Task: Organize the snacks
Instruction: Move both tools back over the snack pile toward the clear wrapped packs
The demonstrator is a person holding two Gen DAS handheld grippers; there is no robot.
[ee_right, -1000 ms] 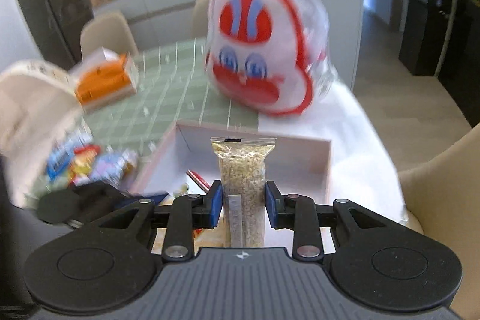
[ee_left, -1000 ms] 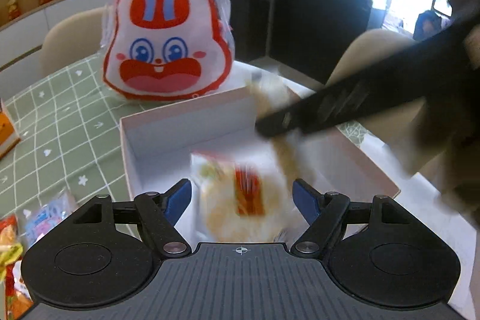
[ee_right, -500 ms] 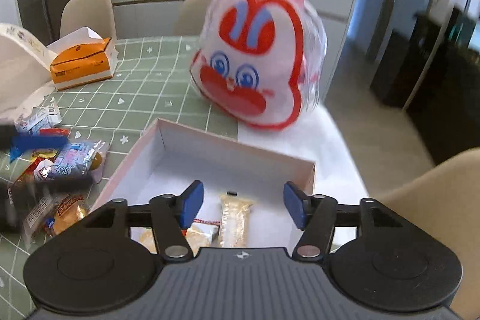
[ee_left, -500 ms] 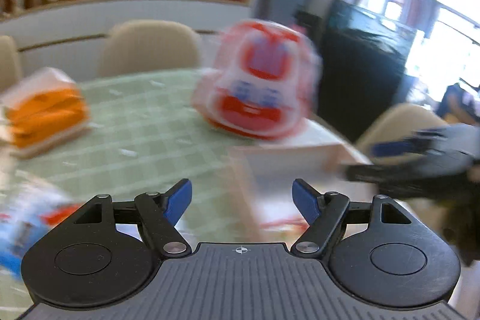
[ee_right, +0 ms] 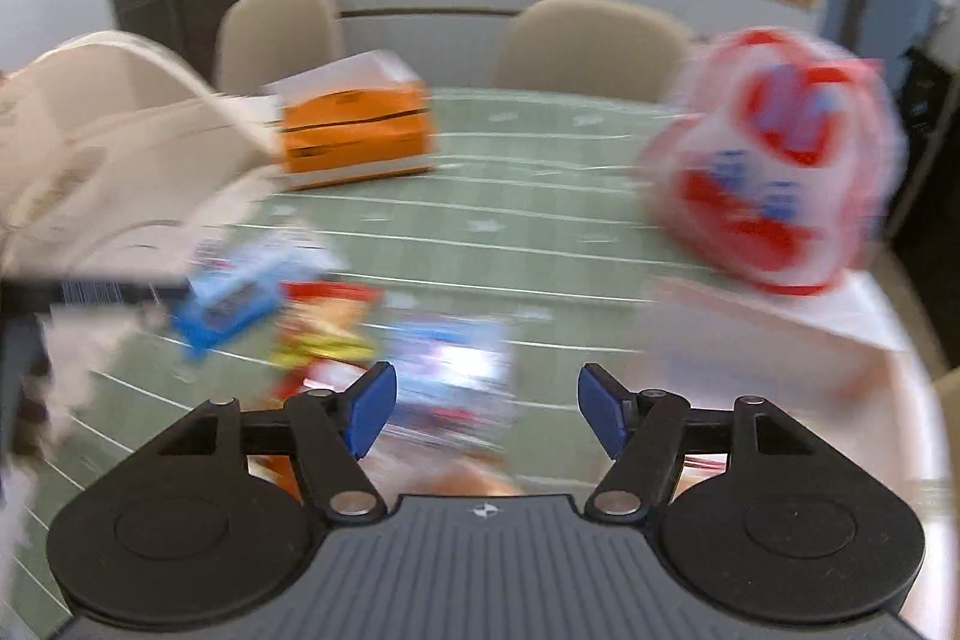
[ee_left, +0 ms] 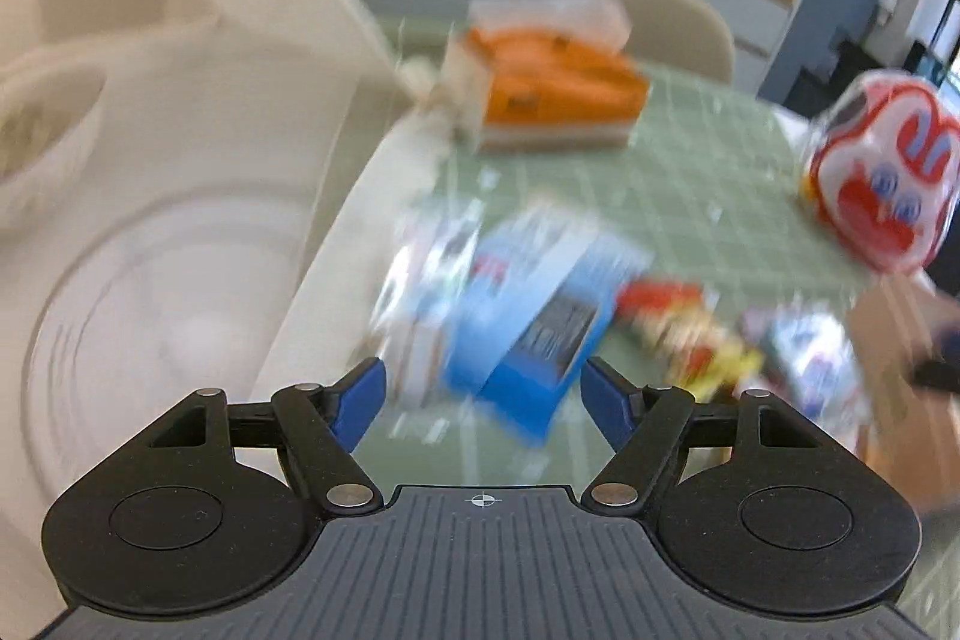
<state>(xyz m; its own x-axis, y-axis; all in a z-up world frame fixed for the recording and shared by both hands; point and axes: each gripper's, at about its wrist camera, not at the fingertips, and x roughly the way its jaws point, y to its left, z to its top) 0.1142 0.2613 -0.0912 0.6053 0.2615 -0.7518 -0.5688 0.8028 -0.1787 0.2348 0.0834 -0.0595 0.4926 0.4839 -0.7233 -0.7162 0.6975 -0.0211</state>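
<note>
1. Both wrist views have swung away from the pale pink cardboard box point(ee_right: 780, 334) toward the heap of loose snack packets on the green checked table point(ee_right: 540, 196); a second ago the right hand-held gripper point(ee_right: 487, 406) pinched a clear packet of pale grain over the box, and that packet was lying inside the box half a second ago.
2. Its blue-padded jaws opened within the last second and now stand wide apart with nothing pressed between them; a blurred shiny blue-and-white packet point(ee_right: 450, 376) lies on the table beyond them.
3. Left hand-held gripper point(ee_left: 485, 400): jaws wide apart, gripping nothing, with a blue rectangular snack packet point(ee_left: 528, 316) on the table just ahead of the gap.
4. Beside that packet lies a red-and-yellow snack packet point(ee_left: 678, 322).
5. Farther back stands an orange and white carton point(ee_left: 558, 94).
6. At the right stands a white and red rabbit-faced bag point(ee_left: 876, 184), near the box.
7. Motion blur hides any print on the packets.
</note>
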